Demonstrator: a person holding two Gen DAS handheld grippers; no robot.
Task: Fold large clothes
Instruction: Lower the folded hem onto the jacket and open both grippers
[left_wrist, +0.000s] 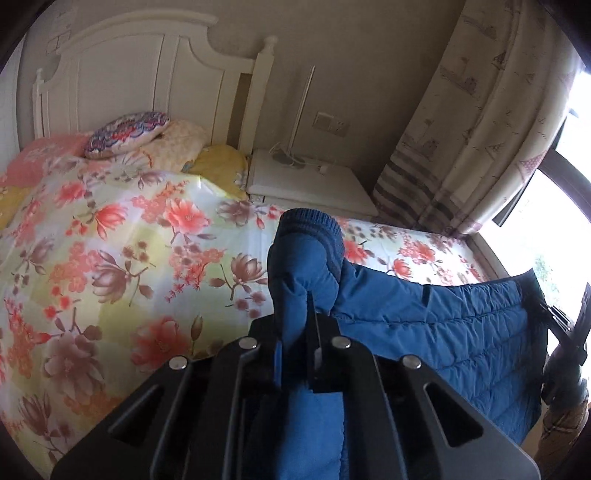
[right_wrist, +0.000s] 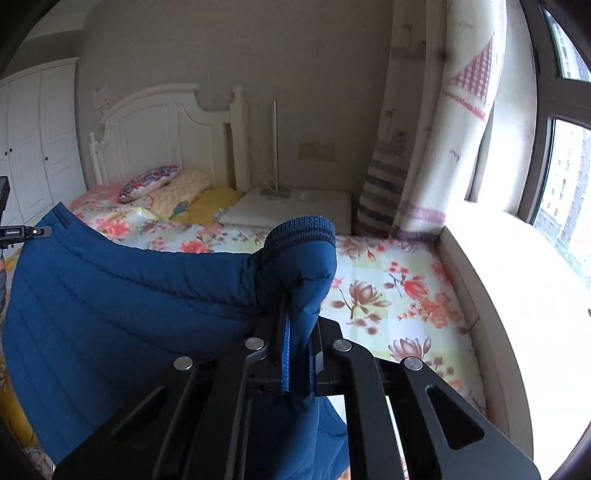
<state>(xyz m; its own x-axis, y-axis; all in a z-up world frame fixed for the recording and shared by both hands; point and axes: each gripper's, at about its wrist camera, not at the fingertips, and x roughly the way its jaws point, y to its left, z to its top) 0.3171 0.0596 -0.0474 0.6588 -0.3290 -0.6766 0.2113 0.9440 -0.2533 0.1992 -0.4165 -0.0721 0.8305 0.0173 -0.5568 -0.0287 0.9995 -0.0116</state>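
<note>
A blue quilted jacket (left_wrist: 461, 332) hangs stretched between both grippers above a bed with a floral cover (left_wrist: 129, 240). My left gripper (left_wrist: 301, 306) is shut on one end of it, with a ribbed cuff (left_wrist: 314, 221) bunched above the fingers. In the right wrist view my right gripper (right_wrist: 297, 314) is shut on the other end of the blue jacket (right_wrist: 129, 306), a ribbed cuff (right_wrist: 303, 227) standing up over its fingers. The right gripper shows at the far right edge (left_wrist: 565, 325) of the left wrist view, and the left gripper shows at the left edge (right_wrist: 22, 232) of the right wrist view.
Pillows (left_wrist: 129, 134) lie by the white headboard (left_wrist: 147, 74). A white nightstand (right_wrist: 295, 206) stands beside the bed, with a curtain (right_wrist: 436, 166) and a bright window (right_wrist: 565, 184) to the right. A white wardrobe (right_wrist: 33, 147) stands at the far left.
</note>
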